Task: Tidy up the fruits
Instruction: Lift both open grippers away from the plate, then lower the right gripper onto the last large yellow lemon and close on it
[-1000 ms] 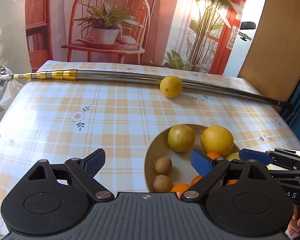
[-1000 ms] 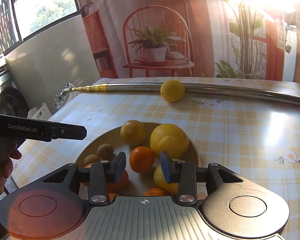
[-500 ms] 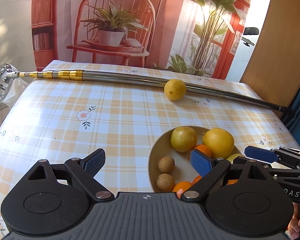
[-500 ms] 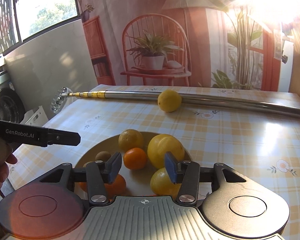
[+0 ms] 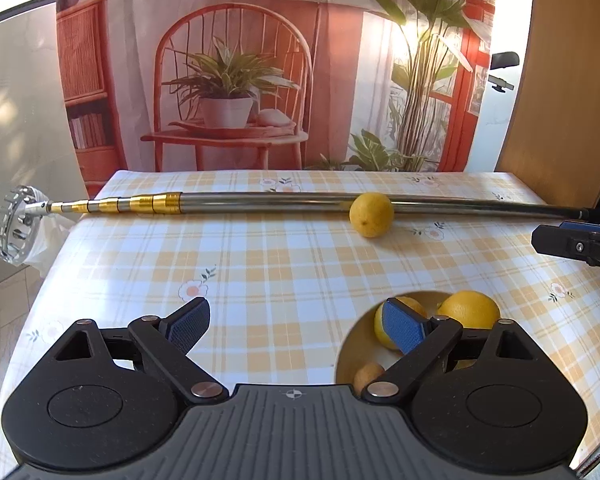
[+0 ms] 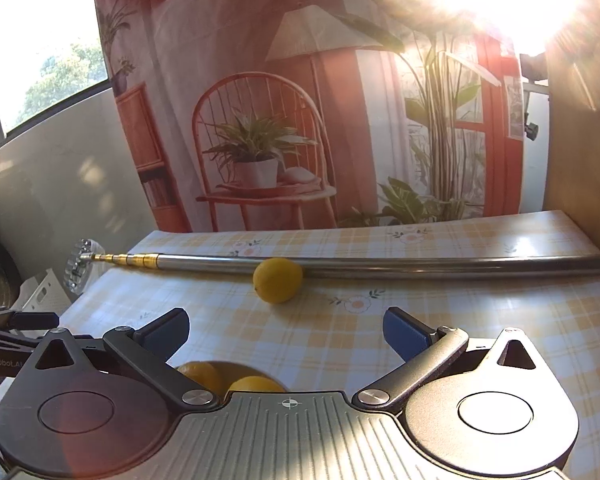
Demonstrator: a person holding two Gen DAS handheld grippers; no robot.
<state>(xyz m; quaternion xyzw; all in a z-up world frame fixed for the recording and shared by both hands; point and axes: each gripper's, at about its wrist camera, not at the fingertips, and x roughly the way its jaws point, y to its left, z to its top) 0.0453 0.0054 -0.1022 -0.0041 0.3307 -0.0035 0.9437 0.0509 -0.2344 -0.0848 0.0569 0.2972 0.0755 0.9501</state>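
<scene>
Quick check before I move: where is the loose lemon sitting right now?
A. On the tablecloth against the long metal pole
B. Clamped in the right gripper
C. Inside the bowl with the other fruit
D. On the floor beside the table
A. The lemon lies on the checked tablecloth right against the metal pole, beyond the bowl; the right gripper is open and empty.

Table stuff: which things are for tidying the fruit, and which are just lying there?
For the job:
- loose lemon on the tablecloth, resting against the pole
- bowl with fruit already in it
- left gripper, open
- right gripper, open

Just lying about:
- long metal pole across the table
- checked tablecloth
</scene>
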